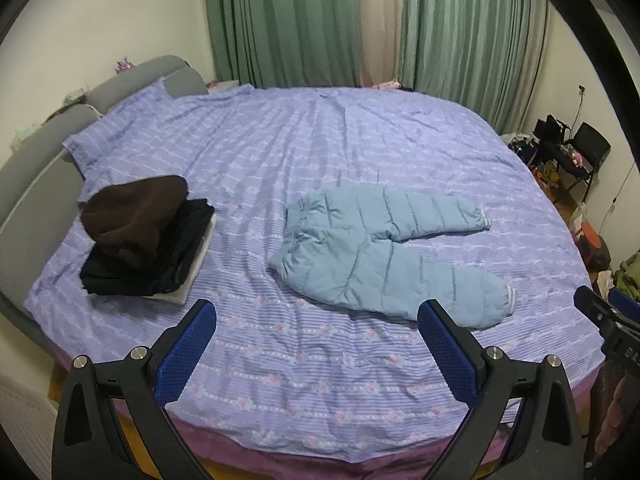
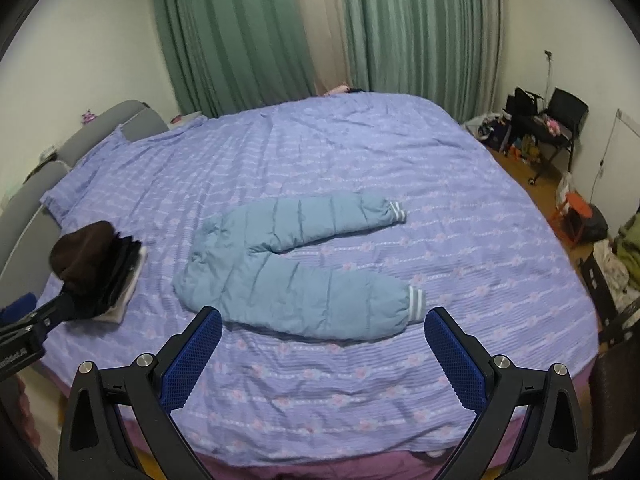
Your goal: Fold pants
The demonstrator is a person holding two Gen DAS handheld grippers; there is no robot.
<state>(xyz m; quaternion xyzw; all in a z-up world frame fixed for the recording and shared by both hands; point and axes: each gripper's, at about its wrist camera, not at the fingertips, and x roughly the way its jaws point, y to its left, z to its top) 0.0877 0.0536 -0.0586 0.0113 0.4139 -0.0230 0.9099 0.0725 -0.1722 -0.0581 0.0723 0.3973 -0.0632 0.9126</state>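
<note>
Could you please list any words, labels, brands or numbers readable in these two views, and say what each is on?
Nothing can be read for certain.
Left gripper: white lettering on its black body at the right wrist view's left edge, cut off and too blurred to read.
Blue pants, bedspread, stack of folded clothes: no text visible.

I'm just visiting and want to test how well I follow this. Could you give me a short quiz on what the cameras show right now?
1. True or false: the light blue padded pants are already folded.
2. What lies to the left of the pants on the bed? A) a stack of folded dark clothes B) a laptop C) a pair of shoes
3. Fill in: the left gripper and the right gripper are both ____ and hold nothing.

Key
1. False: they lie spread flat, legs apart.
2. A
3. open
</note>
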